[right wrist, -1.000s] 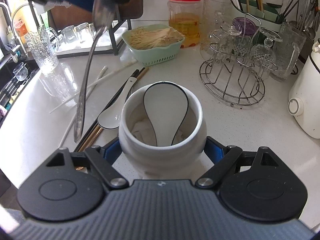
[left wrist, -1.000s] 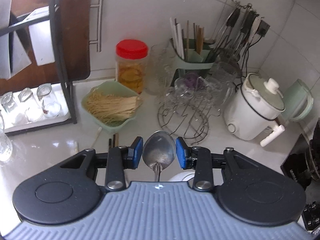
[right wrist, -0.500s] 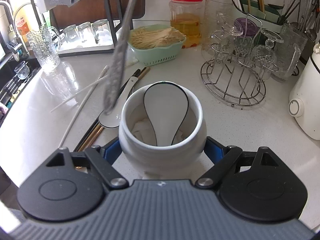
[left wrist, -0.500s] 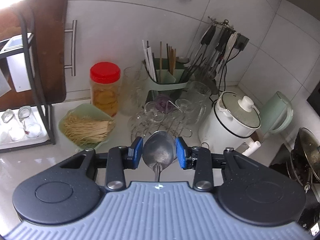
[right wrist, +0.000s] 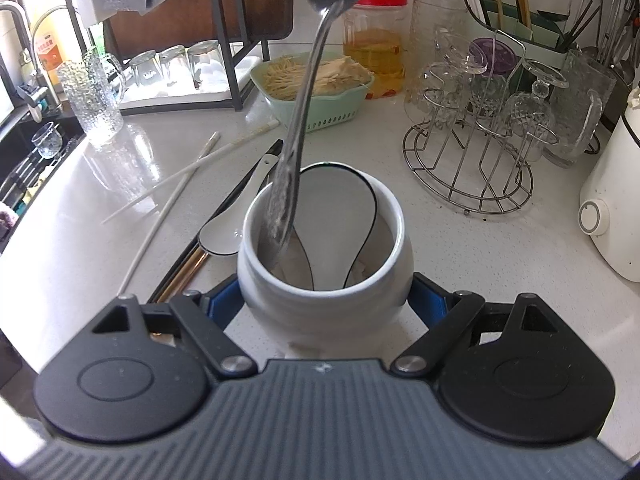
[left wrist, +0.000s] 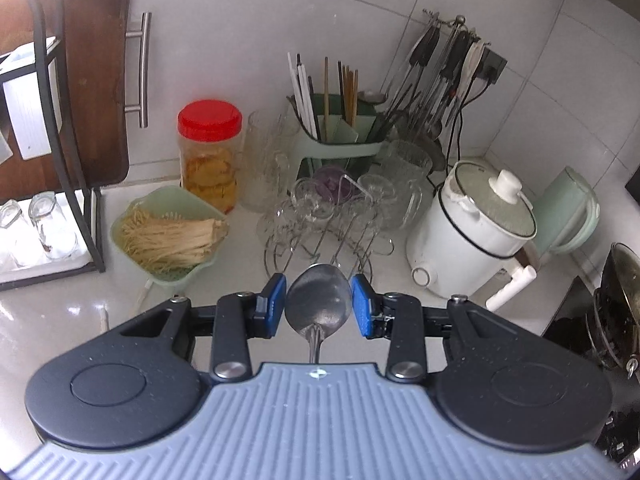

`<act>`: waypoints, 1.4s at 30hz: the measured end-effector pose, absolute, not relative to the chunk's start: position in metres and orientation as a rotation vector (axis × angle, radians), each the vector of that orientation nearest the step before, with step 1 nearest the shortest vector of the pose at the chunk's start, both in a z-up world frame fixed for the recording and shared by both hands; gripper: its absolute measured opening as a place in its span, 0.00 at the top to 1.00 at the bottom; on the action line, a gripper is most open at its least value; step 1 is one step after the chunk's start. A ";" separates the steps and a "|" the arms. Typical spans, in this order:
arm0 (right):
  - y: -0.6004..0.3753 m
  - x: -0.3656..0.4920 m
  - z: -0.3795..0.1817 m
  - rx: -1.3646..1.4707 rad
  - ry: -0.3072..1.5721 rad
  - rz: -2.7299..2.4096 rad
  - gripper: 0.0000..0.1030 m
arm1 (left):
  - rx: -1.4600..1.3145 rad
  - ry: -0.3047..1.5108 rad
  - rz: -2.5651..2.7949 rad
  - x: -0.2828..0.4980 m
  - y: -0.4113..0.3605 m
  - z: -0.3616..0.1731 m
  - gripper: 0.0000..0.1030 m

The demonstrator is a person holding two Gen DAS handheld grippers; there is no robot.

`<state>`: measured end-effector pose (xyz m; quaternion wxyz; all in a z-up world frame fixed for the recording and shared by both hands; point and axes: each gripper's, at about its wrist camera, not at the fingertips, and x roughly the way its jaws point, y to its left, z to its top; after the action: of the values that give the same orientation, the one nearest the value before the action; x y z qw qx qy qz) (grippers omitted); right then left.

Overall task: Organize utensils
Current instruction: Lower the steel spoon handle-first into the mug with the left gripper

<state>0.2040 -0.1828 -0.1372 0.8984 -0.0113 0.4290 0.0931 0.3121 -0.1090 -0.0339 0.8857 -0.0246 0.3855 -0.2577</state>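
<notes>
My right gripper point(right wrist: 324, 296) is shut on a white ceramic jar point(right wrist: 400, 224) standing on the counter. A white ceramic spoon with a black rim point(right wrist: 336, 208) stands inside it. My left gripper point(left wrist: 319, 296) is shut on the bowl of a metal spoon point(left wrist: 320, 314), its blue pads point(left wrist: 276, 304) on both sides. In the right wrist view the metal spoon point(right wrist: 308, 92) hangs steeply, its handle end dipping just inside the jar's left rim. Left of the jar lie another white ceramic spoon point(right wrist: 228, 228), white chopsticks point(right wrist: 180, 184) and dark and gold chopsticks point(right wrist: 188, 268).
Behind the jar stand a green basket of noodles point(right wrist: 320, 112), a red-lidded jar point(right wrist: 376, 40) and a wire rack of glasses point(right wrist: 472, 160). A white cooker point(right wrist: 612, 208) is at the right. A green utensil caddy point(left wrist: 340, 148) sits by the wall, a glass mug point(right wrist: 92, 96) at the left.
The metal spoon has swung from the left of the jar to over it, and its handle end now reaches into the jar mouth. The right gripper and jar have not moved.
</notes>
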 end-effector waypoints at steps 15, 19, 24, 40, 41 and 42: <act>-0.183 0.204 -0.137 -0.022 0.887 0.195 0.13 | 0.043 1.046 -0.599 0.306 -0.100 -0.033 0.60; -0.183 0.204 -0.137 -0.023 0.886 0.196 0.13 | 0.077 1.115 -0.618 0.306 -0.105 -0.039 0.60; -0.183 0.204 -0.136 -0.024 0.886 0.196 0.13 | 0.125 1.165 -0.647 0.308 -0.114 -0.045 0.60; -0.183 0.203 -0.137 -0.026 0.877 0.200 0.13 | 0.226 1.305 -0.656 0.319 -0.141 -0.081 0.74; -0.183 0.203 -0.137 -0.025 0.878 0.200 0.13 | 0.219 1.314 -0.656 0.320 -0.141 -0.083 0.74; -0.183 0.203 -0.137 -0.025 0.878 0.200 0.13 | 0.214 1.323 -0.655 0.321 -0.141 -0.085 0.74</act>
<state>0.2032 -0.1831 -0.1371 0.9003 -0.0119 0.4242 0.0967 0.3208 -0.1412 -0.0850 0.7346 0.0973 0.6019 -0.2978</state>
